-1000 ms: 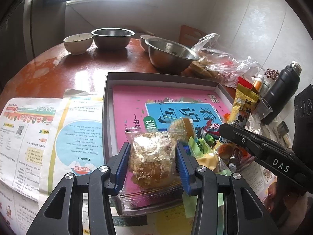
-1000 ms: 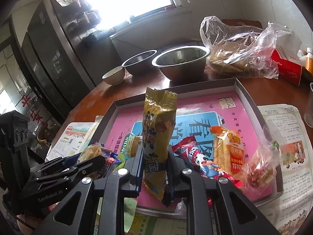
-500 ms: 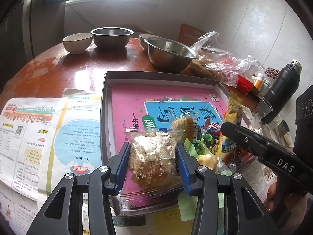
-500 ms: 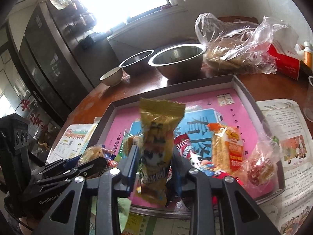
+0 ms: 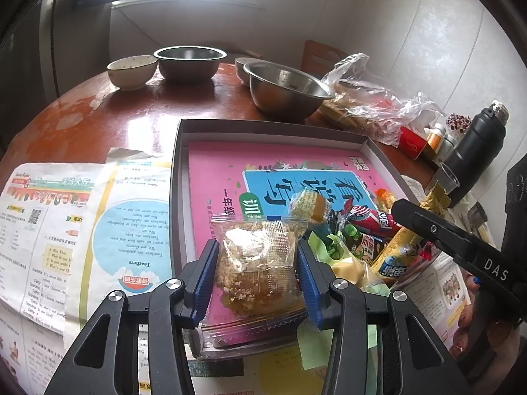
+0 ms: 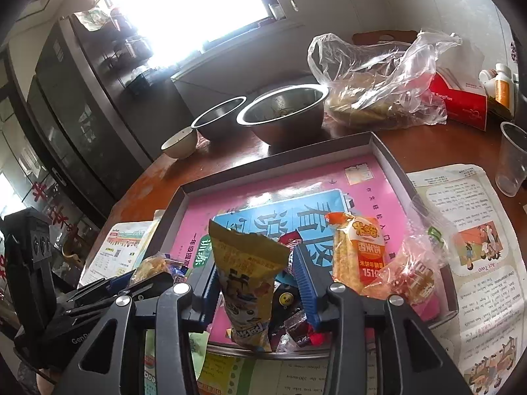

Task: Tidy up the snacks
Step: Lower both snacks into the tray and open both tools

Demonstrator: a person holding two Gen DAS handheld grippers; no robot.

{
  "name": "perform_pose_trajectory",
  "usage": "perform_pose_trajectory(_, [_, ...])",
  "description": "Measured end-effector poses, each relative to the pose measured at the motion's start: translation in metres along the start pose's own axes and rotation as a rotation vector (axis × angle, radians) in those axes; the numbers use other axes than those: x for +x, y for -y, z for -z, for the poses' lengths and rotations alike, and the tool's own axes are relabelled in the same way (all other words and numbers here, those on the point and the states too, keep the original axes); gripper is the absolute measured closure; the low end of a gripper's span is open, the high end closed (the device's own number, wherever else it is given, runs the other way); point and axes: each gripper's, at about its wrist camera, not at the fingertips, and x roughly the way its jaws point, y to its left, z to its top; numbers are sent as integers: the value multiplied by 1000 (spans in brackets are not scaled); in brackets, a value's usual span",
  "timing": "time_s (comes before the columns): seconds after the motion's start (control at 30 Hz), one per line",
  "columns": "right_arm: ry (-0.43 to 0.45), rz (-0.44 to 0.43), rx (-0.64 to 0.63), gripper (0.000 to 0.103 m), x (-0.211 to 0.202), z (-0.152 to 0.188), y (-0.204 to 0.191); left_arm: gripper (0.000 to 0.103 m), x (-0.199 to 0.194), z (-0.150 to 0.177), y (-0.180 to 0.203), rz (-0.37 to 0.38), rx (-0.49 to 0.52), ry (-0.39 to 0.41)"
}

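Observation:
A grey shallow tray lined with a pink book lies on the brown table. My left gripper is shut on a clear-wrapped brown crumbly cake over the tray's near left part. My right gripper has its jaws opening around a yellow snack packet. The packet stands on the tray's near rim and leans on the left pad, apart from the right pad. Several snacks crowd the near right of the tray: an orange rice-cracker packet, a clear bag of red sweets and a red packet.
Two steel bowls and a ceramic bowl stand behind the tray. A crumpled plastic bag, a red box, a black flask and a plastic cup line the right. Printed sheets flank the tray.
The right jaws have parted from the yellow packet, which has sunk lower onto the tray's near edge. The left gripper holds the cake as before.

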Motion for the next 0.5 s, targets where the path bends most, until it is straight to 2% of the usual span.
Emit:
perform_pose_trajectory(0.13, [23, 15, 7, 57, -6, 0, 2, 52, -1, 0, 0, 2, -1, 1])
perform_pose_trajectory(0.37, [84, 34, 25, 55, -23, -5, 9, 34, -12, -4, 2, -5, 0, 33])
perform_pose_trajectory(0.5, [136, 51, 19, 48, -41, -8, 9, 30, -24, -6, 4, -10, -3, 58])
